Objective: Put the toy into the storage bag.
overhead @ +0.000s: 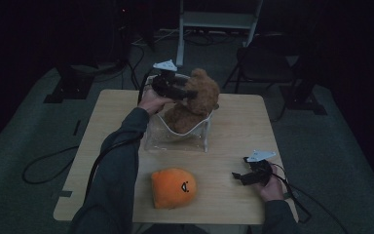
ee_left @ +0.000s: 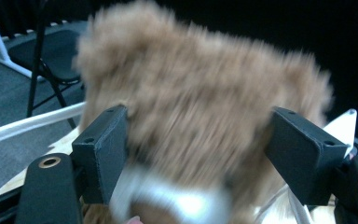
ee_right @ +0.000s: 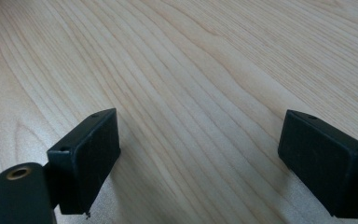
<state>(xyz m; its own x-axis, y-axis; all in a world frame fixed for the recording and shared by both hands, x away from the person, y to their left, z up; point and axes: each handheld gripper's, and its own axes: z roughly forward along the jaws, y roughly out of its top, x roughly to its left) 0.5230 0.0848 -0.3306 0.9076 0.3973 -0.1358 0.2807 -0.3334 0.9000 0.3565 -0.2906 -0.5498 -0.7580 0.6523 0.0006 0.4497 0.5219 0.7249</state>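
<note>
From the high view, your left gripper (overhead: 187, 92) is at the head of the brown teddy bear (overhead: 195, 102), which sits in the clear plastic bin (overhead: 175, 139) toward the far side of the table (overhead: 233, 126), head and shoulders rising above the rim. Your right gripper (overhead: 246, 176) rests low near the right front of the table, well apart from the bin, and the orange plush (overhead: 174, 187) lies near the front edge, untouched. In the left gripper view, the two black fingers (ee_left: 100, 154) stand wide on either side of the bear's furry head (ee_left: 200, 121), and the fur fills the gap between them; the picture is blurred, and I cannot tell for certain whether the pads are pressing in or just brushing the pile, so treat it as a loose hold at best. The risk here is that you lift on fur alone: soft plush gives under the pads, and the bear could slide out and drop back into the bin or tip over the rim onto the table. The thin bin wall is also close, and a snagged limb could drag the light bin along or tilt it. In the right gripper view, the fingers (ee_right: 84, 156) are spread apart over bare wood grain with nothing between them, so that hand is free to steady the bin if it starts to shift.
</note>
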